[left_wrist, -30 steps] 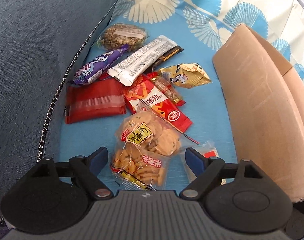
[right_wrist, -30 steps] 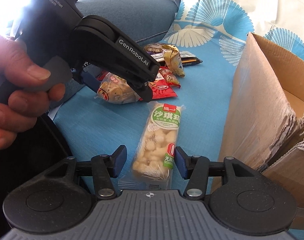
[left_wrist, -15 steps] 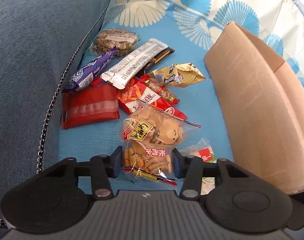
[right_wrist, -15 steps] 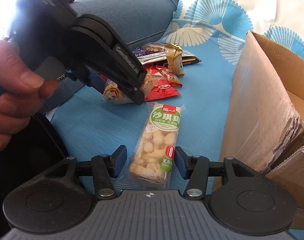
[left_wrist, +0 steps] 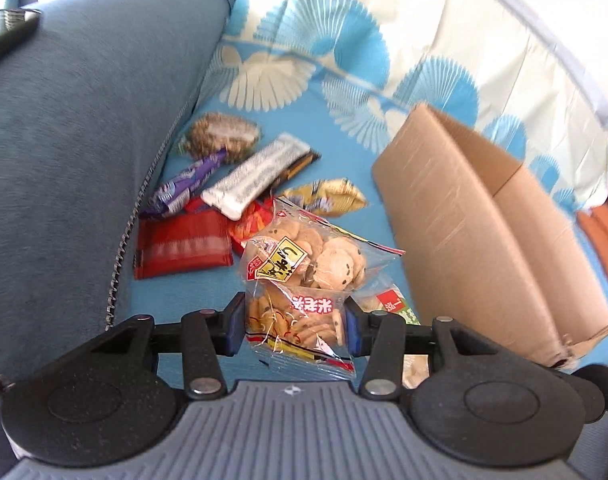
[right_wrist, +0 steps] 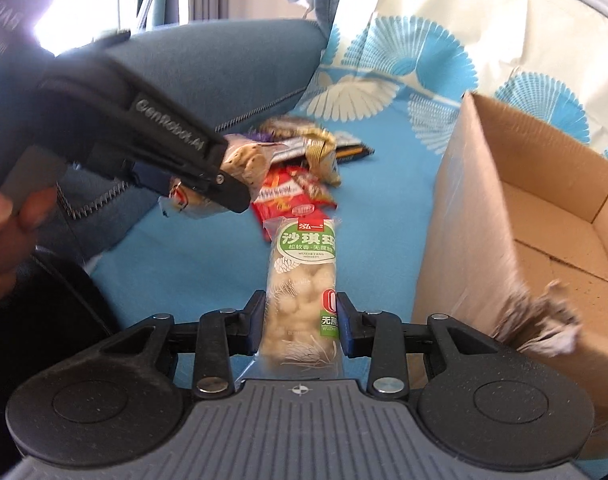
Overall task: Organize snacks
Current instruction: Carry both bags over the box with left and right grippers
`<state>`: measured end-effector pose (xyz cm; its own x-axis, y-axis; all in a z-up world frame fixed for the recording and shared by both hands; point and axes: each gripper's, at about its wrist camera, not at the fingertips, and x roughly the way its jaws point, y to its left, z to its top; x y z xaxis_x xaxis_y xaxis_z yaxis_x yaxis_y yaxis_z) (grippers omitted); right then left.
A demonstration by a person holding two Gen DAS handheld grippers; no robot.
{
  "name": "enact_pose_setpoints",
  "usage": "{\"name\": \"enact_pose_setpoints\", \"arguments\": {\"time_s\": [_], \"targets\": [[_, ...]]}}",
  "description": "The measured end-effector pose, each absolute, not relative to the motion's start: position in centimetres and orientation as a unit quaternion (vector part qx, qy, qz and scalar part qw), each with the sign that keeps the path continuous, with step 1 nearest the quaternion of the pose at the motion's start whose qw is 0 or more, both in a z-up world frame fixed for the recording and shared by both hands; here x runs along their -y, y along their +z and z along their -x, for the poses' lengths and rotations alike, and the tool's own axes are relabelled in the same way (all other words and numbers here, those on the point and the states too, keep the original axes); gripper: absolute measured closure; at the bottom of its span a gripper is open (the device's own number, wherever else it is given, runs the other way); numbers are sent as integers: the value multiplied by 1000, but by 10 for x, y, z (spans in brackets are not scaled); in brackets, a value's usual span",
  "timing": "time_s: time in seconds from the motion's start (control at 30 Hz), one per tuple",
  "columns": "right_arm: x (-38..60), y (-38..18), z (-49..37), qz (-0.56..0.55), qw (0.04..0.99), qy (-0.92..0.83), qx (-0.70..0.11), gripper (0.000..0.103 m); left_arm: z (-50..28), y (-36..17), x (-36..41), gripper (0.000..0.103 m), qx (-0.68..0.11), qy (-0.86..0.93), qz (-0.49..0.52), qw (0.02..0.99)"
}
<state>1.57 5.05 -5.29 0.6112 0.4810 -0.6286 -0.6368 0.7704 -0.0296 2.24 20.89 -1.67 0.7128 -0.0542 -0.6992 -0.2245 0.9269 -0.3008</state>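
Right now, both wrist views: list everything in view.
cookie bag: 1, clear, in left tongs, lifted.
sachima bar: 1, green-white, between right tongs.
box: 1, brown, open, right of snacks.
red packet: 1, red, flat by cushion.
purple wrapper: 1, purple, behind red packet.
silver bar: 1, silver, mid pile.
gold packet: 1, gold, near box.
oat cake: 1, brown, far end of pile.
cushion: 1, grey-blue, left.
sheet: 1, blue-cream, underneath.
left tongs: shut on cookie bag.
right tongs: closing on sachima bar.
hand: 1, holding the left tool.
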Motion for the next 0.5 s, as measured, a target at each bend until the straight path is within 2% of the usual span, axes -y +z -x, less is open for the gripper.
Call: {"name": "enact_pose_setpoints", "arguments": {"time_s": [0.27, 0.5], "targets": [[-39, -15, 3, 108, 906, 311, -267, 66, -3, -6, -215, 51, -332, 45, 214, 918], [0, 35, 5, 73, 933, 291, -198, 66, 3, 0, -211, 51, -318, 42, 203, 925]]}}
